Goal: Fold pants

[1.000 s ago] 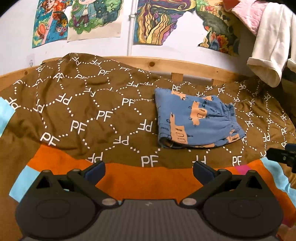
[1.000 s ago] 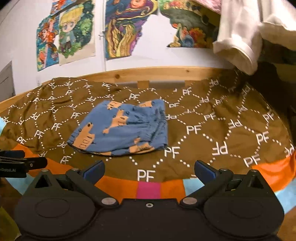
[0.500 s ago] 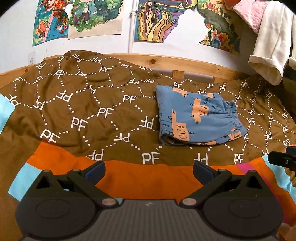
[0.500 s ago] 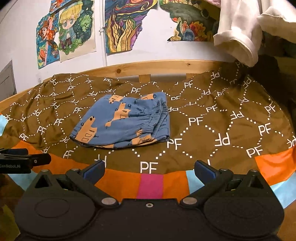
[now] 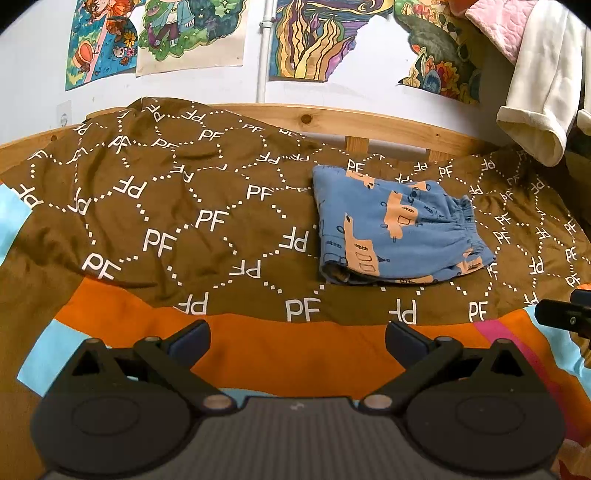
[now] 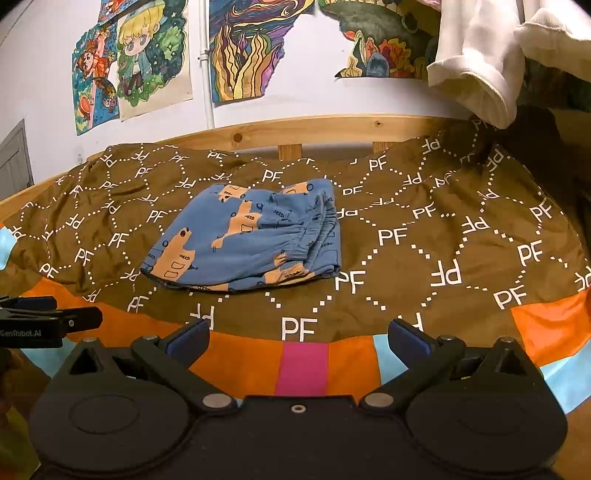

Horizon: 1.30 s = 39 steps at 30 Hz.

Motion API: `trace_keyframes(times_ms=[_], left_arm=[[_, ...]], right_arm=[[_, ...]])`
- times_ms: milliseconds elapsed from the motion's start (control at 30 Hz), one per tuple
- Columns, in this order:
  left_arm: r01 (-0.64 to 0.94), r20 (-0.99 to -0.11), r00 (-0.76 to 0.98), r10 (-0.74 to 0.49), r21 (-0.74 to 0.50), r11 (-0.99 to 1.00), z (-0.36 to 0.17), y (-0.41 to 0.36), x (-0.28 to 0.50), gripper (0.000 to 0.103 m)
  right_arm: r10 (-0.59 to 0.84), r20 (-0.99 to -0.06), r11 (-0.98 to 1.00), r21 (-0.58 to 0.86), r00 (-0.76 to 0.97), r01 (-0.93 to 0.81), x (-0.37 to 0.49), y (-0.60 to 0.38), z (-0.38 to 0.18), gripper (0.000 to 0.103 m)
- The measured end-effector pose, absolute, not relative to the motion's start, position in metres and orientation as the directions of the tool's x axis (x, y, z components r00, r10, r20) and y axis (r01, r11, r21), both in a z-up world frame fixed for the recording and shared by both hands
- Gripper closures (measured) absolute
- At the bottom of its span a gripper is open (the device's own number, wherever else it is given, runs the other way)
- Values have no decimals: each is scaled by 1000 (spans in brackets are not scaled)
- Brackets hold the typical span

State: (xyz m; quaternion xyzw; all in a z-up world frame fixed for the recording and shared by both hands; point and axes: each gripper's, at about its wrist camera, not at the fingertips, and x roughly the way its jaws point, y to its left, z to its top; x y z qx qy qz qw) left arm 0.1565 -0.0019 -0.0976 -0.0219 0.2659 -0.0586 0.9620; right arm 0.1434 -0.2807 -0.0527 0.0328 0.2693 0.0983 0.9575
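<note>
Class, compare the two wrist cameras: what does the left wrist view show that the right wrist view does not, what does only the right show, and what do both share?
Only the left wrist view shows the pink quilted cloth at the top right.

Only the right wrist view shows a grey door edge at the far left.

Both show the folded blue pants lying on the brown PF bedspread, the wall posters, and each camera's own open, empty gripper: left gripper, right gripper.

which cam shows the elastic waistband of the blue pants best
The right wrist view: the folded pants lie near its centre, with the stacked gathered waistband edges turned toward the camera. The left wrist view shows the waistband off to the right, more side-on.
</note>
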Motion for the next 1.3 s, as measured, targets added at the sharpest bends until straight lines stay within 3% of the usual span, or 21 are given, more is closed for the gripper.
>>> trace_keyframes(times_ms=[1300], left_arm=[[91, -519, 847, -119, -78, 993, -98, 1, 157, 0]], right_arm=[[213, -522, 977, 127, 826, -172, 146, -282, -56, 1]])
